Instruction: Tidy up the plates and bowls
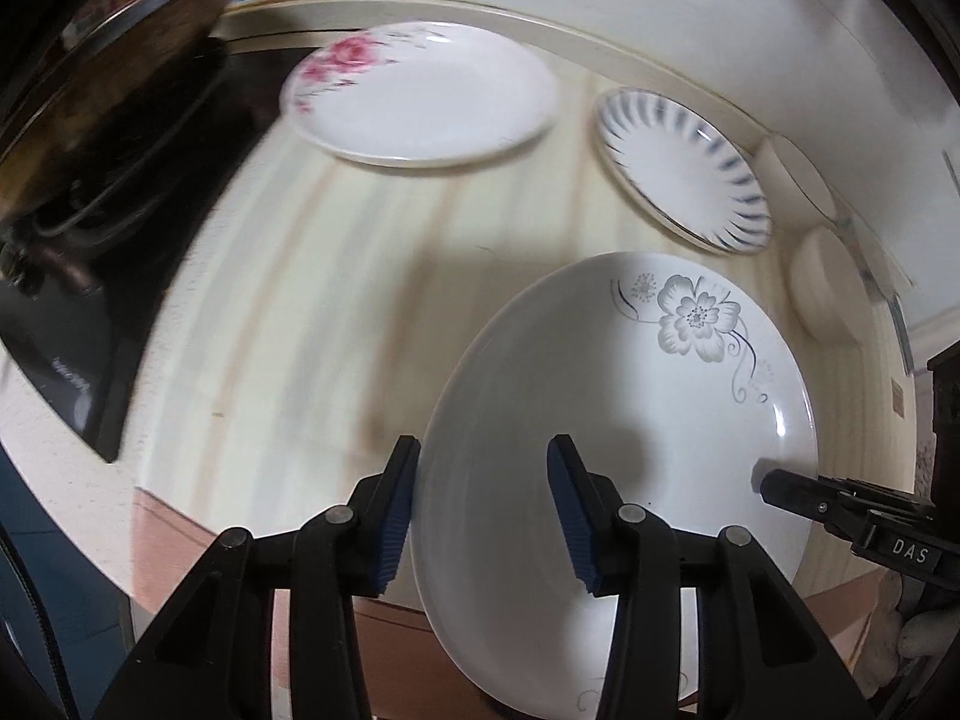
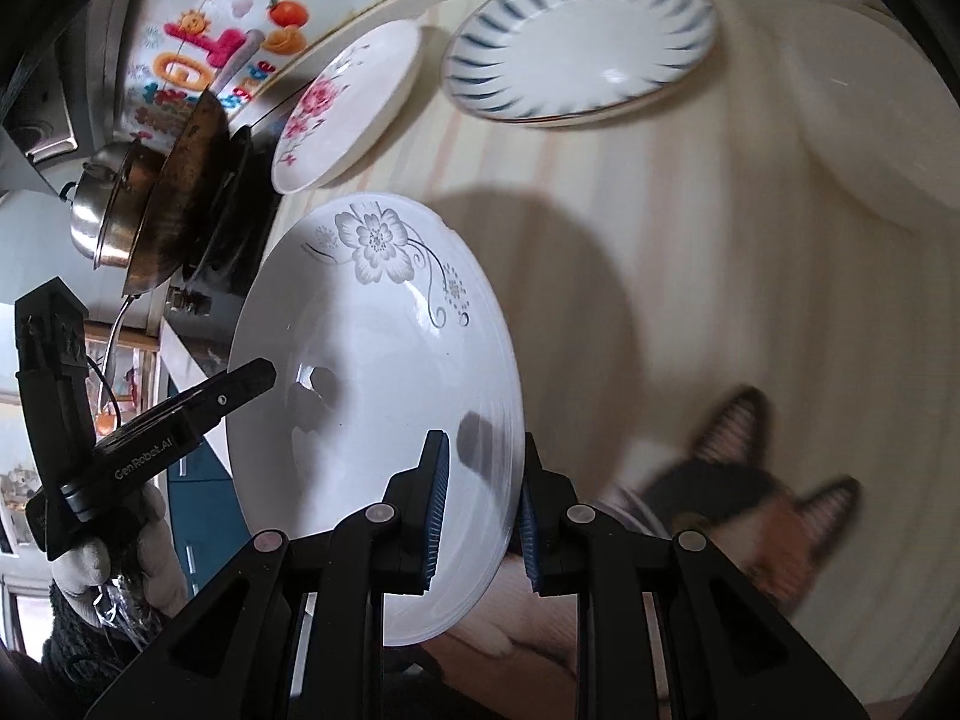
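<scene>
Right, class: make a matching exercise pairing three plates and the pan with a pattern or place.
Things:
1. Held plate
2. Far left plate
3. Striped plate
4. Pan

Descriptions:
A. Blue-grey rays round the rim
B. Grey flower, gripped at two edges
C. Dark, on the stove
D. Pink flowers on the rim

Pairs: 1-B, 2-D, 3-A, 4-C
</scene>
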A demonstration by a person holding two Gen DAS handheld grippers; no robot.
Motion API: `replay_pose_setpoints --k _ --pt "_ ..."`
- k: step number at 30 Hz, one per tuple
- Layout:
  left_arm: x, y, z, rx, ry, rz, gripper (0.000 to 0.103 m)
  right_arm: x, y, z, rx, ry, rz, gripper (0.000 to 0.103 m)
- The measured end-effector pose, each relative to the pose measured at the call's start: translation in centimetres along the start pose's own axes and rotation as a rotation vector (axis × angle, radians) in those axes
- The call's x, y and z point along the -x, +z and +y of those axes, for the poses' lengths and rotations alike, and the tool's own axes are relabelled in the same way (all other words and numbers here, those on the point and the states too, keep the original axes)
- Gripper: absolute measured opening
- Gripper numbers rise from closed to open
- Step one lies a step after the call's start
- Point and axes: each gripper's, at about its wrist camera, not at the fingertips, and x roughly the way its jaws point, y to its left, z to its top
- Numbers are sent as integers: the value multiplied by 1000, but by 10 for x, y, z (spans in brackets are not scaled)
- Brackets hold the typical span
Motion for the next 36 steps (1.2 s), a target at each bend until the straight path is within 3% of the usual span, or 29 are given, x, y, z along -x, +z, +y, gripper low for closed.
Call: replay_pose_setpoints --k 10,22,25,27,30,33,36 --pt "-34 -3 -48 -94 -13 63 41 18 -27 -66 -108 -43 -21 23" --pt "-38 -11 -54 -136 21 94 41 9 -37 -88 -170 -35 14 26" --pt "-11 -4 -50 -116 9 34 41 20 -32 -88 -182 -27 17 27" --pt "14 5 -42 -83 2 -26 41 41 -23 -87 -173 -64 -2 39" --pt "48 30 -20 -12 -12 -113 44 70 -2 -70 -128 -78 -47 44" --pt "58 63 0 49 9 -175 48 89 38 -32 -40 -36 -103 55" --pt "52 89 29 123 53 -202 49 82 82 6 51 15 -123 56"
